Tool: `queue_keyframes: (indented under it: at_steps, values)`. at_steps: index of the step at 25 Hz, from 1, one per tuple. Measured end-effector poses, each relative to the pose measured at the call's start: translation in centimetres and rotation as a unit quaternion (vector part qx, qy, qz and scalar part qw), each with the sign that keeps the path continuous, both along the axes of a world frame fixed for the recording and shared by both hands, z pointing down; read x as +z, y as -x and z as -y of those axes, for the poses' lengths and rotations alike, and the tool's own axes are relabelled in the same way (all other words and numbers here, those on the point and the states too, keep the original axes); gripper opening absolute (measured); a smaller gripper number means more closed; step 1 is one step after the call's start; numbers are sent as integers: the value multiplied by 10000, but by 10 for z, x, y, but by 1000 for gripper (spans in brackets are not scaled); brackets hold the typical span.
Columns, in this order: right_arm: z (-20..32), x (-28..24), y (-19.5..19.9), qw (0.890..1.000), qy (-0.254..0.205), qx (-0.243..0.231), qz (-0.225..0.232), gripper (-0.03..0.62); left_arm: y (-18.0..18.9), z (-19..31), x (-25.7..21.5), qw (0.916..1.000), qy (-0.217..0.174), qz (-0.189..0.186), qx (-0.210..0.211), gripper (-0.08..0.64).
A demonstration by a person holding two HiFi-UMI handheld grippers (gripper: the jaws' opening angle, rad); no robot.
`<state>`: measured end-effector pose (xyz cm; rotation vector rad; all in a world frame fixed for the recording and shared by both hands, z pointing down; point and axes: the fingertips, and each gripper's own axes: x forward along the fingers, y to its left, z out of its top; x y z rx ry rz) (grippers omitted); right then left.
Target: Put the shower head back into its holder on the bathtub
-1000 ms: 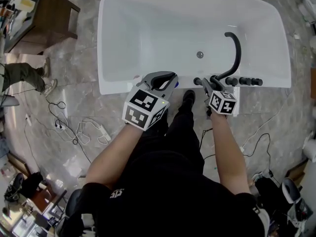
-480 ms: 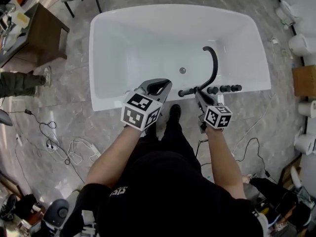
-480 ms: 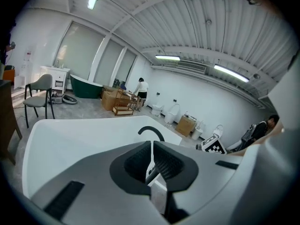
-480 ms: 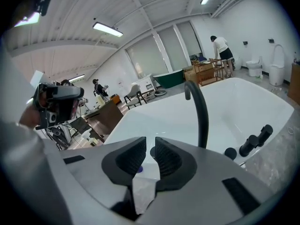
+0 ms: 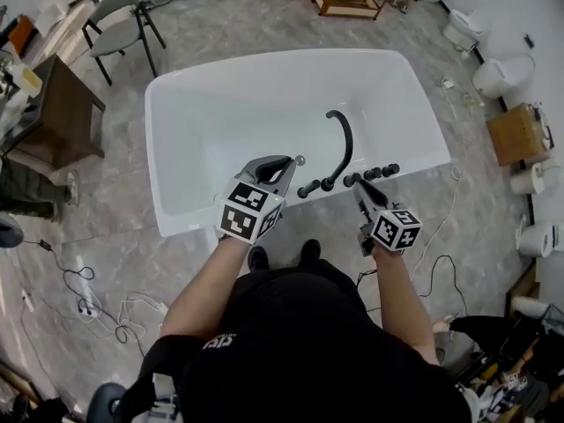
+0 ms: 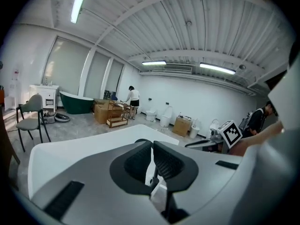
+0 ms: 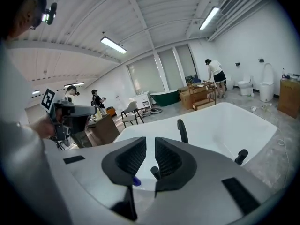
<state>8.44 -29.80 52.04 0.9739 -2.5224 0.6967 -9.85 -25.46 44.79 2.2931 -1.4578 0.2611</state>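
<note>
The white bathtub point(image 5: 220, 104) lies ahead of me, with a curved black spout point(image 5: 341, 139) and a row of black fittings point(image 5: 370, 175) on its near rim. At the left end of that row a short black stick-shaped piece, seemingly the shower head point(image 5: 310, 189), rests on the rim. My right gripper point(image 5: 359, 186) hangs above and just in front of the fittings. Its jaws are closing, a narrow gap remains and nothing is between them point(image 7: 150, 146). My left gripper point(image 5: 284, 164) hovers over the near rim, shut and empty point(image 6: 152, 149). The spout point(image 7: 182, 129) also appears in the right gripper view.
A grey chair point(image 5: 119, 7) and a wooden table point(image 5: 53, 104) stand left of the tub. Cables point(image 5: 97, 307) trail over the marble floor. White toilets point(image 5: 498, 73) and a cardboard box point(image 5: 515, 135) line the right side. Other people work in the background.
Both grippers have lifted up and away from the tub rim. The right gripper's jaws went from wide open to nearly together. The tub now looks smaller and farther off.
</note>
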Motion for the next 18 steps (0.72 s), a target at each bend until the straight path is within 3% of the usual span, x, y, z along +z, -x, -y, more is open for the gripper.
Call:
queue_keyframes:
  at_steps: [7, 18]
  values:
    - [8, -64, -16, 9968, -475, -517, 389, 43, -25, 7, -17, 9995, -33, 69, -316, 29]
    - [21, -142, -76, 9824, -646, -1193, 1285, 14, -72, 25, -57, 9944, -201, 233, -1015, 29]
